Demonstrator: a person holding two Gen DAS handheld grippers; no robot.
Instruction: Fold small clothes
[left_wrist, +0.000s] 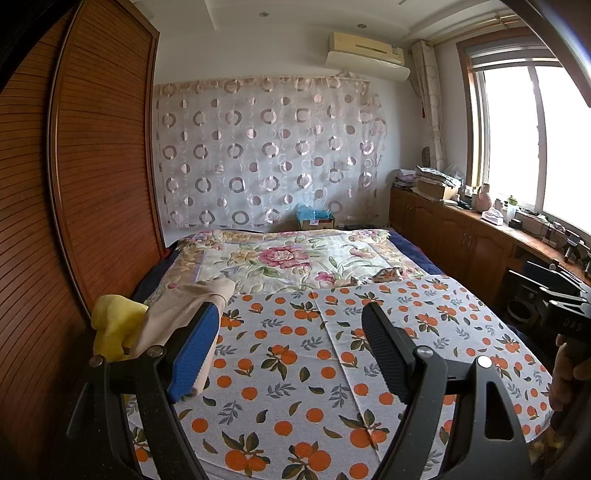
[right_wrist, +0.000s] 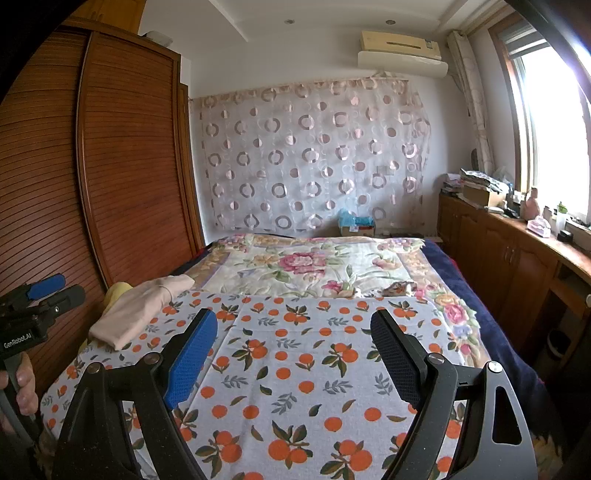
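A beige garment (left_wrist: 184, 306) lies folded at the left edge of the orange-print cloth (left_wrist: 295, 369), on top of a yellow garment (left_wrist: 114, 325). Both show in the right wrist view, beige (right_wrist: 144, 314) and yellow (right_wrist: 116, 291). A small patterned garment (left_wrist: 388, 275) lies farther back on the floral quilt, also in the right wrist view (right_wrist: 399, 288). My left gripper (left_wrist: 291, 339) is open and empty above the cloth, its left finger in front of the beige garment. My right gripper (right_wrist: 295, 347) is open and empty over the cloth (right_wrist: 295, 369).
A wooden wardrobe (left_wrist: 92, 184) runs along the bed's left side. Low wooden cabinets (right_wrist: 517, 251) with clutter stand under the window at right. A floral quilt (left_wrist: 288, 258) covers the far half of the bed. A cardboard box (right_wrist: 356, 227) sits beyond the bed.
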